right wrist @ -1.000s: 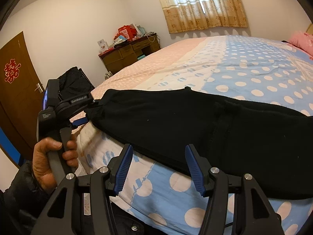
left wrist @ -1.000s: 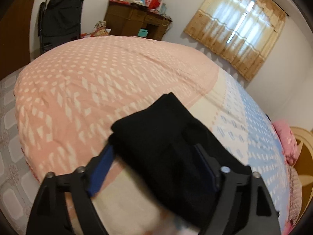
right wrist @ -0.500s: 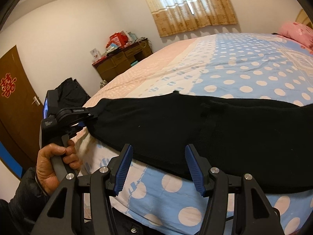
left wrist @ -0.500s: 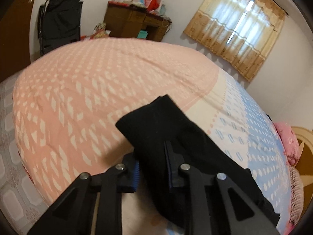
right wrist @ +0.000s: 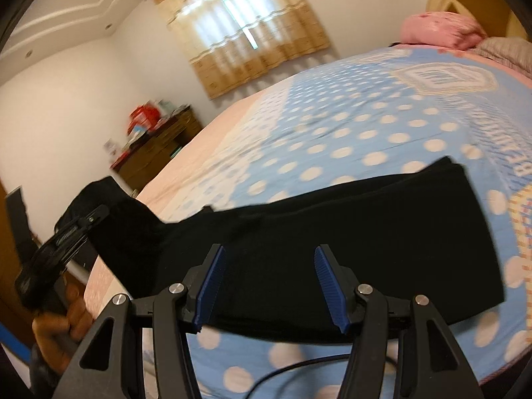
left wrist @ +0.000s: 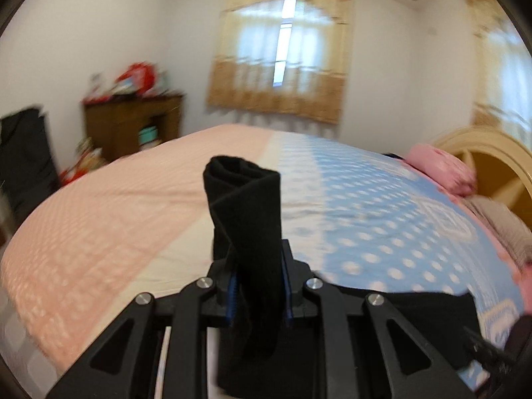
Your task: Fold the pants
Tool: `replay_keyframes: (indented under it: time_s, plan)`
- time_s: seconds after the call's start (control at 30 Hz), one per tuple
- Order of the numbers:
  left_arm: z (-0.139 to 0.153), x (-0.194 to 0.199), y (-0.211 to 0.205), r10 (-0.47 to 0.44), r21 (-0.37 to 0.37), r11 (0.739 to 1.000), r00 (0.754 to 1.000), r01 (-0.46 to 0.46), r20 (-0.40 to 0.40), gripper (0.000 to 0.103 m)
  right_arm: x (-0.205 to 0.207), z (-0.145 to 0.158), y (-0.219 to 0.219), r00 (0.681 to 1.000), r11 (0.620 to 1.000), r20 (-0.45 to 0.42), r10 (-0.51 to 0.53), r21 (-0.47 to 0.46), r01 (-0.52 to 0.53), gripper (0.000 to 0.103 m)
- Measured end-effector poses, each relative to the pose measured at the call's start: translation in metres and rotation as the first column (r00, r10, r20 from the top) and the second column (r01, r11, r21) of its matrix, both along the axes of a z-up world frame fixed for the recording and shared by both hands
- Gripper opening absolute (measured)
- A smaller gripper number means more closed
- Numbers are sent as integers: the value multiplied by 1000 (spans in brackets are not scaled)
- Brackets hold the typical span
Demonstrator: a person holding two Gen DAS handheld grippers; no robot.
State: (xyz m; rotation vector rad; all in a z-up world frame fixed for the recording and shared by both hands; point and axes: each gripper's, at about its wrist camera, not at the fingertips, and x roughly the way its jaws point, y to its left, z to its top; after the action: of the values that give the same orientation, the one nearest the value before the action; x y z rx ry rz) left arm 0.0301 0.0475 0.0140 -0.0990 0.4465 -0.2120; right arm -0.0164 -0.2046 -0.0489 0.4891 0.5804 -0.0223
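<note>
The left tool (left wrist: 257, 294) is clamped on one bunched end of the black pants (right wrist: 349, 242) lying along the near edge of the bed (right wrist: 382, 126), while the right tool (right wrist: 267, 287), its fingers apart, hovers over their middle; the twisted end could fold crooked.
</note>
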Motion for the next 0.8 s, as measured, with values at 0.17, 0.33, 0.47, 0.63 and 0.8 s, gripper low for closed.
replay_keyframes:
  time_s: [0.17,0.33,0.47,0.63,0.8]
  plan:
    - [-3,-19,-52,-164,83,983,986,162,27,21,-11,-1,-22,998,998,-7,-56,9,56,58]
    - [-18,-34,-92,-284,141,949,959,281,2,21,-22,-6,-35,995,995,-19,-93,20,94,58]
    - [-33,-43,-114,-338,213,918,941,335,-27,22,-26,-14,-43,994,994,-39,-106,35,107,59]
    - [-58,-40,-137,-411,286,849,896,444,-171,33,-25,-20,-53,992,990,-55,-115,76,119,59]
    - [-48,-61,-131,-542,293,764,818,575,-193,73,-26,-18,-61,992,988,-51,-111,97,116,58]
